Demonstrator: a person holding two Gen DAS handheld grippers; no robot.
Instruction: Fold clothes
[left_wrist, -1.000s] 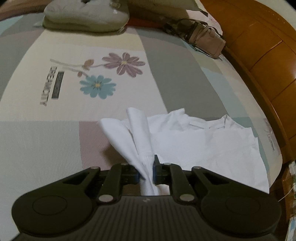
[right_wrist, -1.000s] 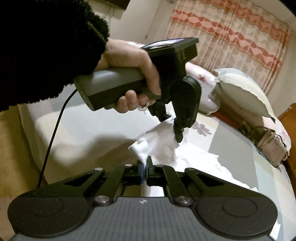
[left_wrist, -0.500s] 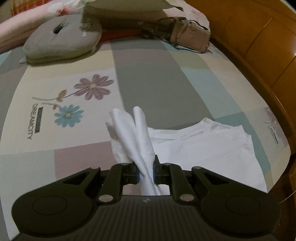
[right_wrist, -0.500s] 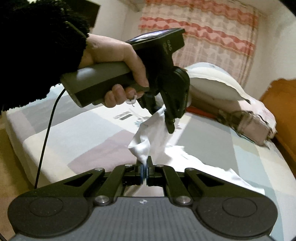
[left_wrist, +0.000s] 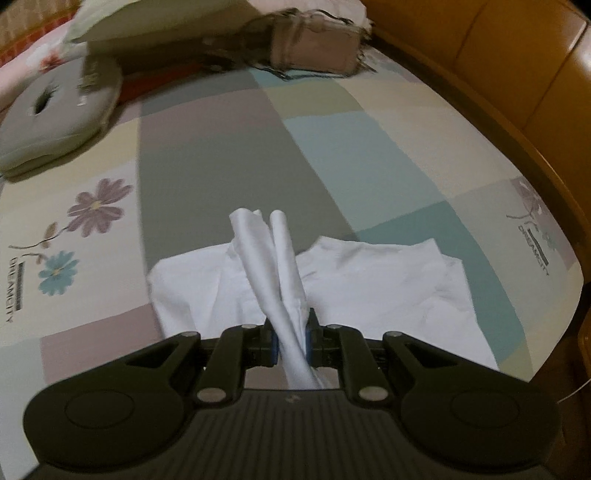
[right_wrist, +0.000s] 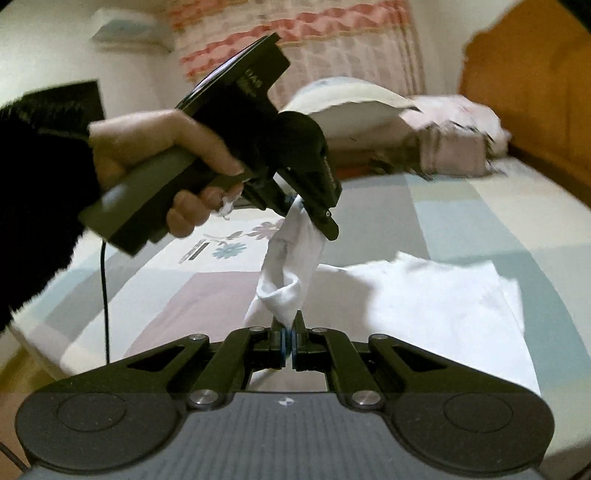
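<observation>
My left gripper (left_wrist: 290, 338) is pinching a bunched fold of the white garment (left_wrist: 388, 291), lifted off the patchwork bedspread (left_wrist: 221, 155). My right gripper (right_wrist: 289, 341) is pressed together on another corner of the same cloth, just below the left one. The rest of the garment lies spread on the bed, with a grey cushion (left_wrist: 55, 118) and a pink handbag (left_wrist: 314, 48) well beyond it.

Black gripper linkages (left_wrist: 290, 341) with silver screws, blue-padded fingers (right_wrist: 283, 341), ribbed grey body, fuzzy black sleeve (right_wrist: 33, 206), black cable (right_wrist: 105, 295)
</observation>
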